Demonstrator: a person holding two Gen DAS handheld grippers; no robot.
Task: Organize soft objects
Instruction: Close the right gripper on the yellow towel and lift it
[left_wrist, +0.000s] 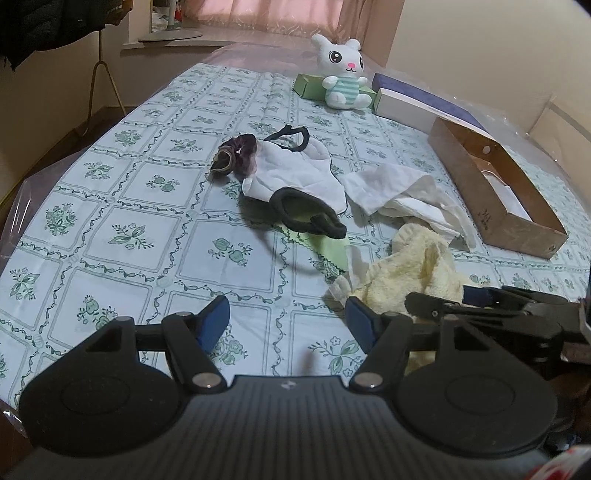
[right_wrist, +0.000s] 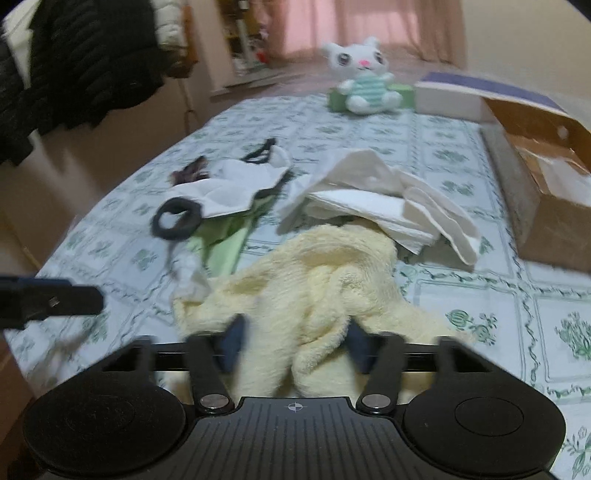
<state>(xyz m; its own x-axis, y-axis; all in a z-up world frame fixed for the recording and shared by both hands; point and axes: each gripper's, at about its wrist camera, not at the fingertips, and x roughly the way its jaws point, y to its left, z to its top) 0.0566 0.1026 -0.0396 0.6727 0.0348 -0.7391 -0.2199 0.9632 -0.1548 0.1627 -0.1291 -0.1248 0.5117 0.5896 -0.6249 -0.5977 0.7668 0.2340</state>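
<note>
A pale yellow towel (right_wrist: 314, 288) lies crumpled on the floral tablecloth (left_wrist: 122, 236), also in the left wrist view (left_wrist: 410, 273). My right gripper (right_wrist: 295, 341) is open with its blue pads on either side of a towel fold. My left gripper (left_wrist: 288, 325) is open and empty over bare cloth, left of the towel. Further off lie white cloths (left_wrist: 399, 195), a white mask with black straps (left_wrist: 295, 173), a black hair band (left_wrist: 314, 218), a dark scrunchie (left_wrist: 236, 155) and a green cloth (left_wrist: 325, 251). A white plush bunny (left_wrist: 343, 74) sits at the far end.
An open brown cardboard box (left_wrist: 495, 192) with something white inside stands at the right. A white and purple box (left_wrist: 413, 101) and a green box (left_wrist: 310, 85) sit by the bunny. Dark jackets (right_wrist: 85, 66) hang at the left. The table's left edge (left_wrist: 44, 173) drops off.
</note>
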